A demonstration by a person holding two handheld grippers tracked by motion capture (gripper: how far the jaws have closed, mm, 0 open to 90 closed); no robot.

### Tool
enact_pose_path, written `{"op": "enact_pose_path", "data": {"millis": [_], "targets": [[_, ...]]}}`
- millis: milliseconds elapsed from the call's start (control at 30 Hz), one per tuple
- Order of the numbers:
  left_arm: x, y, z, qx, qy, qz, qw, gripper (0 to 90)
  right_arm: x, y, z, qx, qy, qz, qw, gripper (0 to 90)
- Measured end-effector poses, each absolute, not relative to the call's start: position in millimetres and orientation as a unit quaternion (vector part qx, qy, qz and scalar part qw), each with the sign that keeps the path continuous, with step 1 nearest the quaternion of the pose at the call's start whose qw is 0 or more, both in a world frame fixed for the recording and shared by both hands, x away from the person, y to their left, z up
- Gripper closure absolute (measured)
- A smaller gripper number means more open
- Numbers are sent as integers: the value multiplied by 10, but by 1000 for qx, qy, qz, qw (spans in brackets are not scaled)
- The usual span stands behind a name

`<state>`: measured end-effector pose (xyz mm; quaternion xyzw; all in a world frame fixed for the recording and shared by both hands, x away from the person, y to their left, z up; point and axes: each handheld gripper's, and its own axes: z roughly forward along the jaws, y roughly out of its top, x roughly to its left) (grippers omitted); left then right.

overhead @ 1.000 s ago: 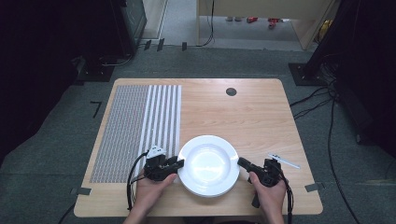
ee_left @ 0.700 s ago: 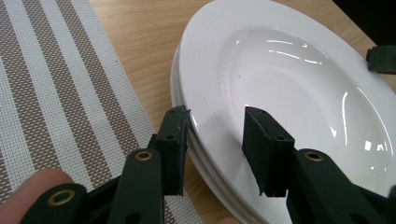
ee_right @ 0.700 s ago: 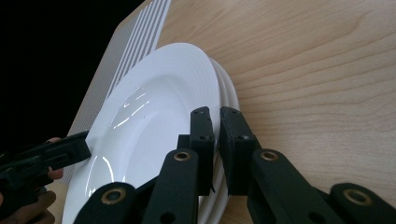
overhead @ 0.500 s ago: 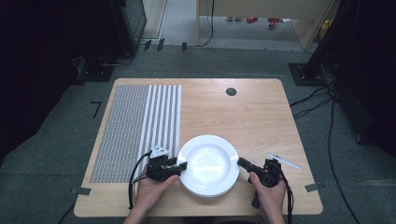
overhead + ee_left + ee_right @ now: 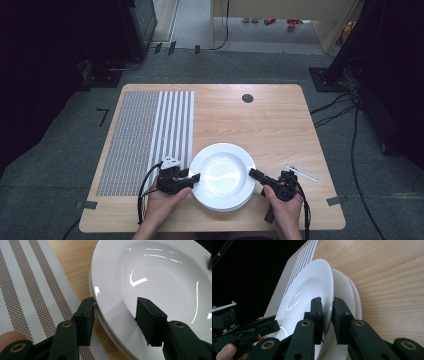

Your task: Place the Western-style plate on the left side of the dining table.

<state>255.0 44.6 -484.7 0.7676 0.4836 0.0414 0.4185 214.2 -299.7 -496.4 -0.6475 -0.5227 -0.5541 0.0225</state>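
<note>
Sitting near the front edge of the wooden tabletop (image 5: 280, 120) is a stack of white plates (image 5: 222, 176), just right of the striped woven placemat (image 5: 150, 135). From the right claw's camera you can see at least two plates nested, with the top plate (image 5: 307, 290) lifted a bit off the one under it on that side.

Left claw (image 5: 192, 176) is at the stack's left edge. Its jaws have just been opening, and in its own camera they stand apart with the rim of the top plate (image 5: 105, 302) between them: one jaw is outside at the edge, the other over the inside, so released, not pinching.

Right claw (image 5: 253, 173) is on the opposite edge, clenched on the top plate's rim, one jaw on each face of it.

A small thin white thing (image 5: 301, 173) lies on the wood just right of the right hand; can't tell what it is.
</note>
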Motion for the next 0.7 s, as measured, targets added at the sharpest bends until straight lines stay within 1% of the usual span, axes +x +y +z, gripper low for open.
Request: {"op": "enact_pose_path", "data": {"millis": [367,700], "targets": [[2563,487,-4845,764,479,39,431,543,2126,-2944,-4966,-576,-553,-601,-17,802],[2558,531,-4853,749,485,37,450,586,2127,-2924,-4995,-580,-549,-601,-21,799]]}}
